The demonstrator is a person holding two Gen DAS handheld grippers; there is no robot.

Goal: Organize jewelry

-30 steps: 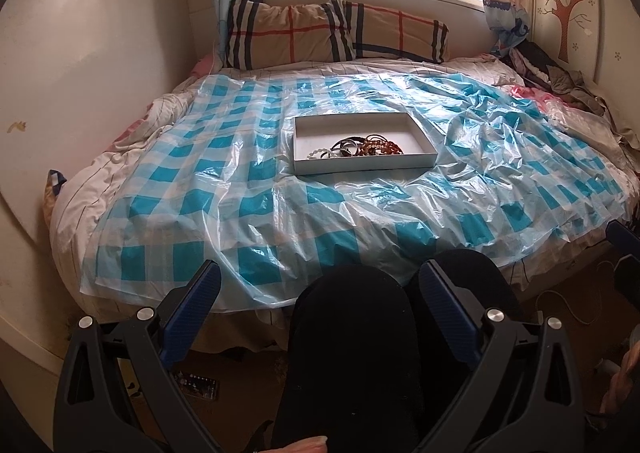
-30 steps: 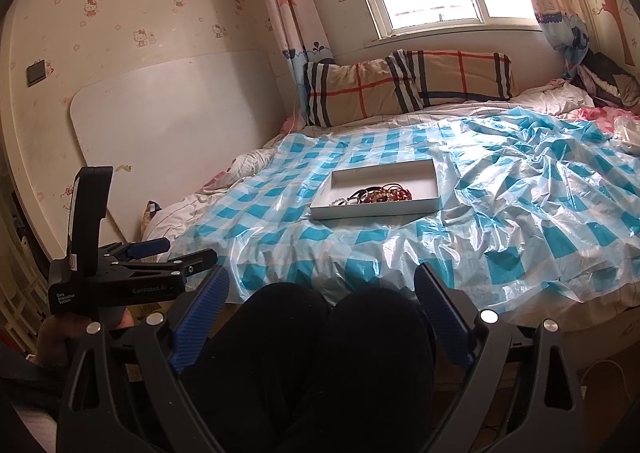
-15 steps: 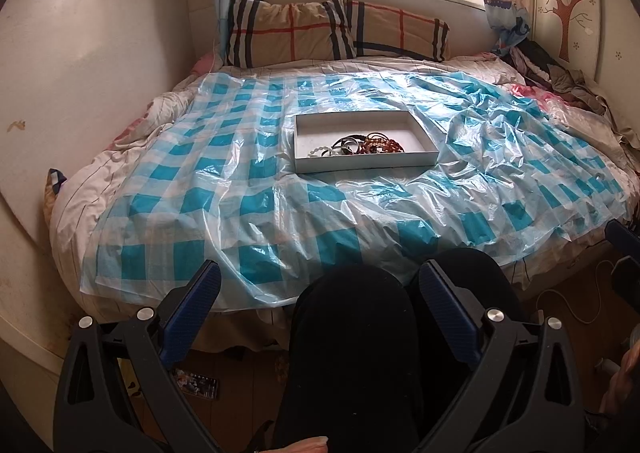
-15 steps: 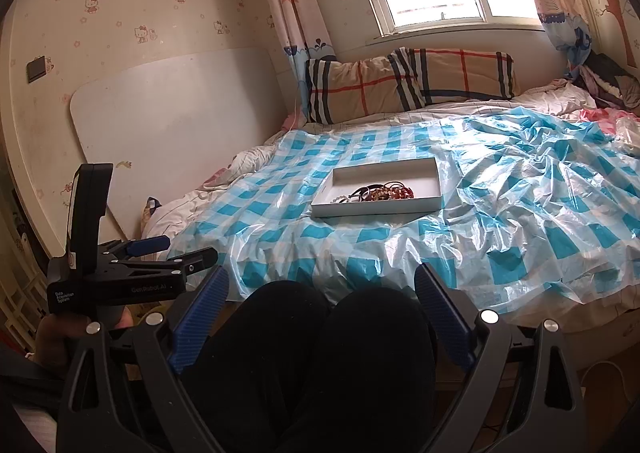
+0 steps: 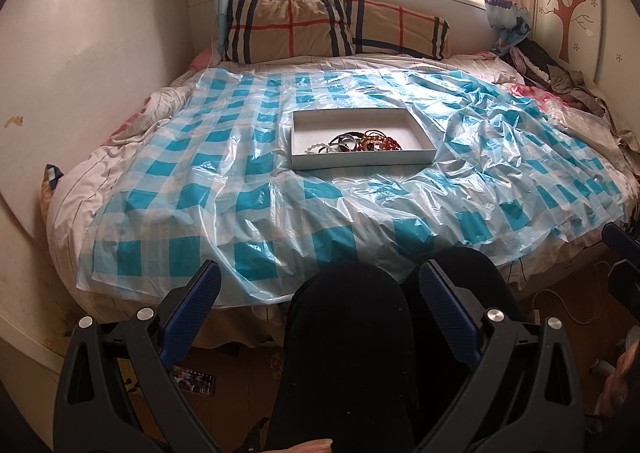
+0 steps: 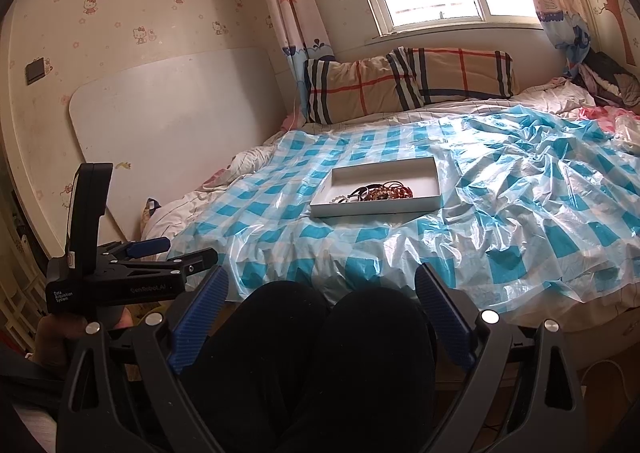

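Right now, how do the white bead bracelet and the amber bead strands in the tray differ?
The white bead bracelet is pale and lies at the left edge of the pile; the amber bead strands are reddish-brown, to its right. The bracelet looks like one loop, the amber ones a bulkier tangle. Both lie in the white tray, untouched by either gripper.

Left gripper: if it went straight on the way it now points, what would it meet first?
Probably the person's knee, which sits low between the open left gripper fingers. Passing above it, the checked plastic sheet comes next, before the white tray. Depth is unclear.
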